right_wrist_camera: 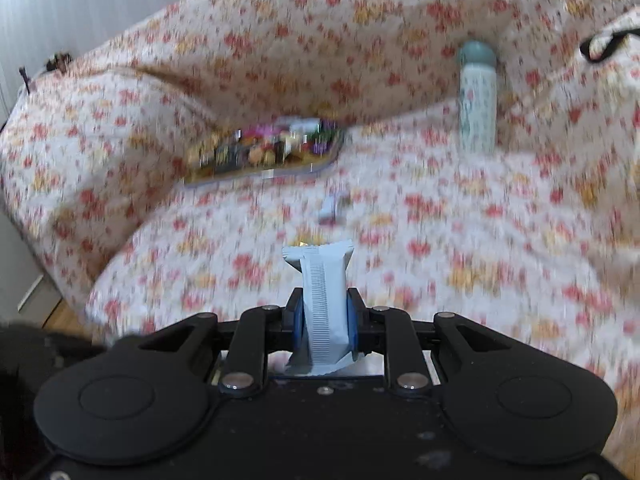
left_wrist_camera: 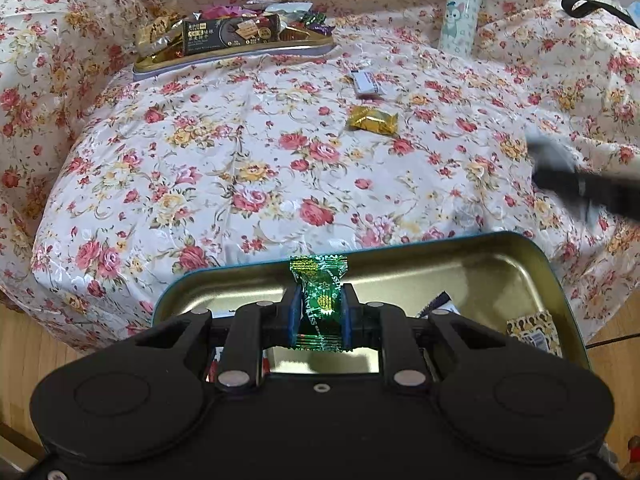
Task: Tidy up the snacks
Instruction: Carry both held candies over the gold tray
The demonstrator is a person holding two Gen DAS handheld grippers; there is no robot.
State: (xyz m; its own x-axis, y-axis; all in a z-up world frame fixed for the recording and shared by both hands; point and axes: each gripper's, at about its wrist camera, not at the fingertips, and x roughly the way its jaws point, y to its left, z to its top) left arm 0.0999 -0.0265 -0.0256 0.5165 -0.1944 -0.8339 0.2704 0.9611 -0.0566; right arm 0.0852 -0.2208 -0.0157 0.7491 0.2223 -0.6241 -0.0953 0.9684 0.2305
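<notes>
My left gripper [left_wrist_camera: 320, 314] is shut on a green foil candy [left_wrist_camera: 320, 280] and holds it above a teal-rimmed gold tin [left_wrist_camera: 500, 264] that has a few snacks inside. My right gripper [right_wrist_camera: 322, 320] is shut on a pale blue snack packet [right_wrist_camera: 322, 292] above the floral cover; it shows blurred at the right of the left wrist view [left_wrist_camera: 580, 184]. A gold-wrapped candy [left_wrist_camera: 373, 120] and a white and purple packet [left_wrist_camera: 366, 82] lie loose on the cover. A far tin tray [left_wrist_camera: 236, 54] is piled with snacks, blurred in the right wrist view [right_wrist_camera: 264, 152].
A pale bottle with a teal cap [left_wrist_camera: 460, 12] stands at the back right, also in the right wrist view [right_wrist_camera: 478, 100]. The floral cover [left_wrist_camera: 240, 160] spreads over a sofa-like seat. Wooden floor [left_wrist_camera: 24, 352] shows at the lower edges. A black strap [left_wrist_camera: 592, 6] lies far right.
</notes>
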